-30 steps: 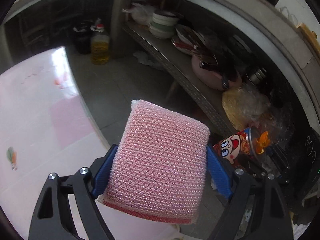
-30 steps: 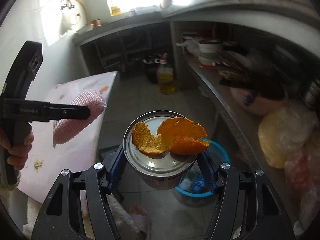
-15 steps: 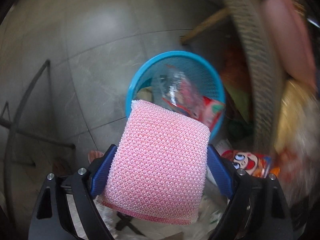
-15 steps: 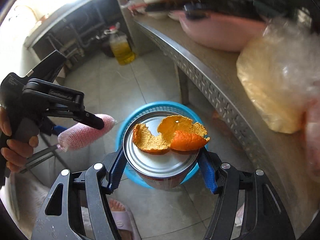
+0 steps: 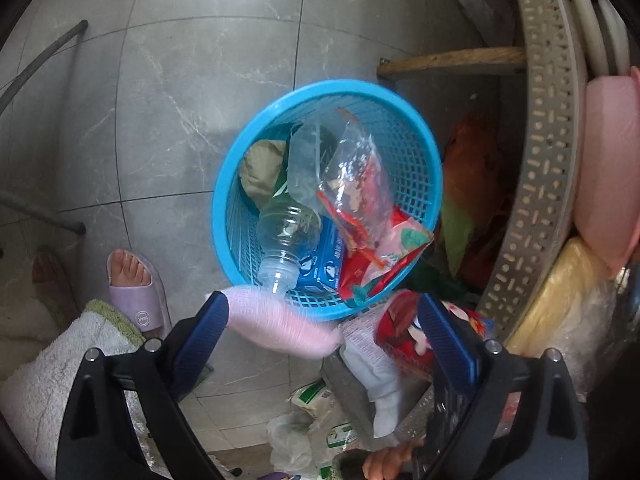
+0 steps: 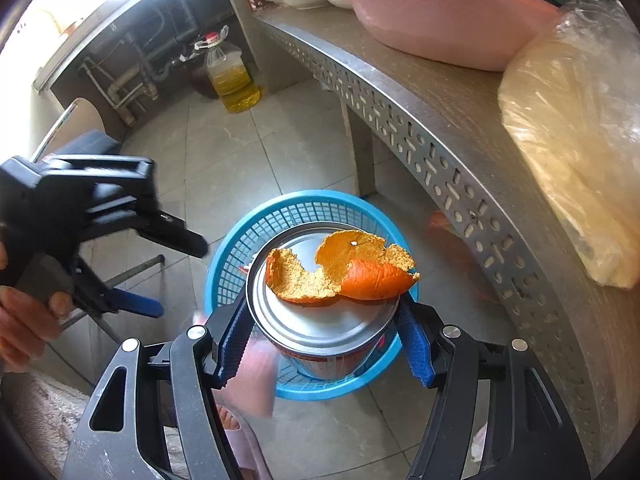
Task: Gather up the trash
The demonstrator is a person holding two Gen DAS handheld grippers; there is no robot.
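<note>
Since a second ago our left gripper (image 5: 320, 332) is opening, pink sponge (image 5: 280, 326) slipping free above the blue basket (image 5: 224, 204); our right gripper (image 6: 324, 340) clamps the tin can (image 6: 320, 332)

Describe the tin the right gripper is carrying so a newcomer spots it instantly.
Find the blue mesh basket on the floor beside the metal shelf. Above it, the right gripper clamps a tin can, the only thing topped with orange peel.

Grey tiled floor (image 5: 192, 92) carries a blue mesh basket (image 5: 416, 152) beside the leg of a perforated-edged metal shelf (image 6: 448, 112). On the shelf sit a pink basin (image 6: 440, 16) and a bagged yellow bundle (image 6: 568, 120). Farther off on the floor stands 1 oil jug (image 6: 232, 76); crumpled wrappers (image 5: 316, 420) lie near the basket.
</note>
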